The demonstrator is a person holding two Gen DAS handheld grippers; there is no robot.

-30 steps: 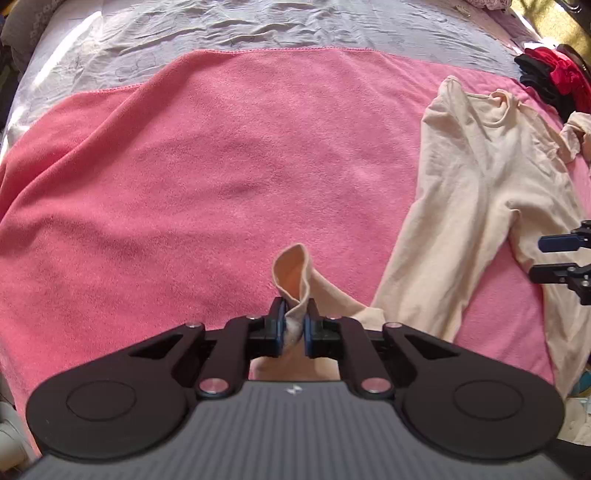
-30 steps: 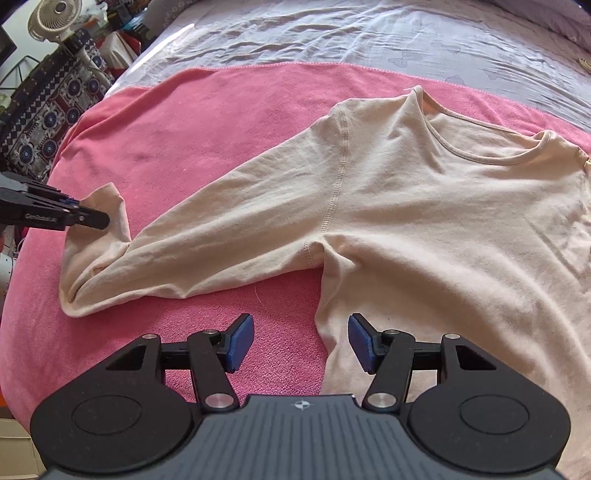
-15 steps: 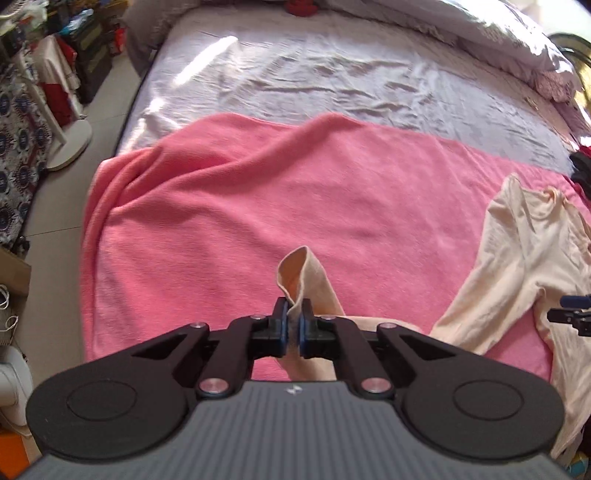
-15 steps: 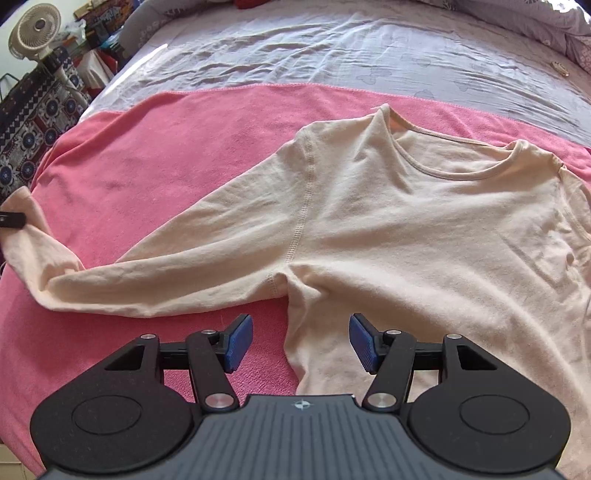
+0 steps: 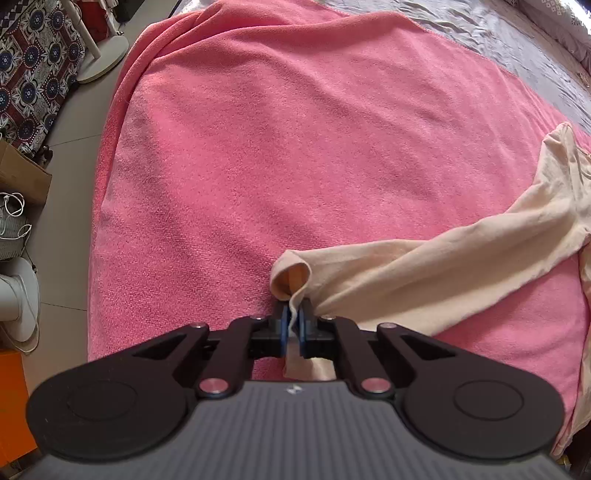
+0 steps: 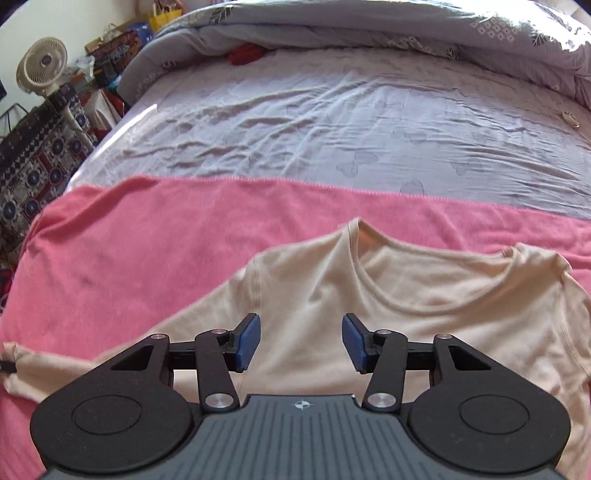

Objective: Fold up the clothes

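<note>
A cream long-sleeved shirt (image 6: 424, 306) lies face up on a pink blanket (image 6: 155, 236), neckline toward the far side. Its left sleeve (image 5: 424, 273) stretches out flat across the blanket to the left. My left gripper (image 5: 293, 319) is shut on the sleeve's cuff (image 5: 290, 277), low over the blanket near the bed's left side. Over the shirt's chest my right gripper (image 6: 301, 343) hovers open, with nothing between its blue pads. The shirt's right sleeve is out of view.
The pink blanket (image 5: 295, 129) covers the near half of a bed with a grey sheet (image 6: 332, 122). Rumpled grey bedding (image 6: 406, 29) lines the far side. A fan (image 6: 42, 70), boxes and a patterned cloth (image 5: 33, 62) crowd the floor to the left.
My left gripper has pulled the cuff out to the left, so the bent sleeve now lies straight. My right gripper has moved forward from the armpit to above the chest, still open.
</note>
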